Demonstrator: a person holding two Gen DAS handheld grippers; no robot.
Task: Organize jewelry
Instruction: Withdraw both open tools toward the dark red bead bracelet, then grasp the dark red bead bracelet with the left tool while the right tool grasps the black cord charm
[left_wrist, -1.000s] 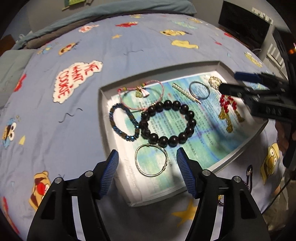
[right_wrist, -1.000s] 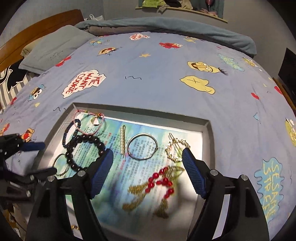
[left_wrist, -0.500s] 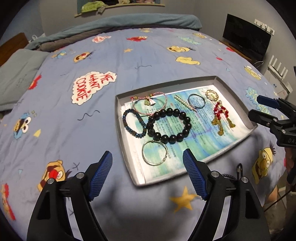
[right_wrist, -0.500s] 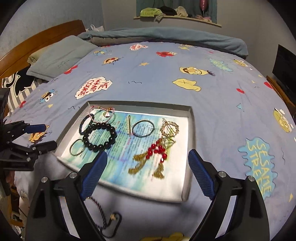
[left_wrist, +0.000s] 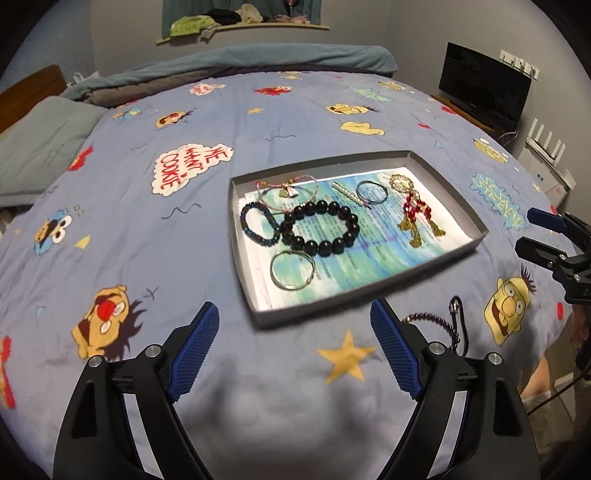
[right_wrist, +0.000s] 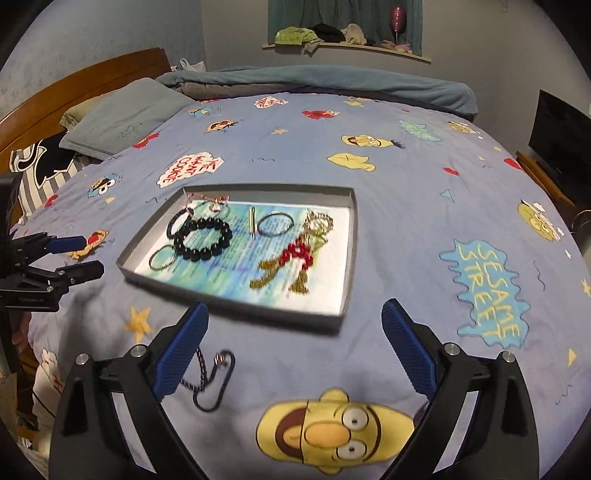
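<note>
Most of the jewelry already lies in the tray (left_wrist: 476, 236) on the bed (left_wrist: 184, 258): a black bead bracelet (left_wrist: 319, 228) at its centre, a blue bracelet (left_wrist: 258, 226) at 9 o'clock, a silver bangle (left_wrist: 292, 268) at 7, a red-and-gold piece (left_wrist: 415, 218) at 3. One beaded chain (right_wrist: 207, 373) lies outside, at the tray's 6 o'clock, probably the last item. The left hand-held gripper (left_wrist: 293, 354) and the right hand-held gripper (right_wrist: 295, 350) are both empty, jaws opening.
</note>
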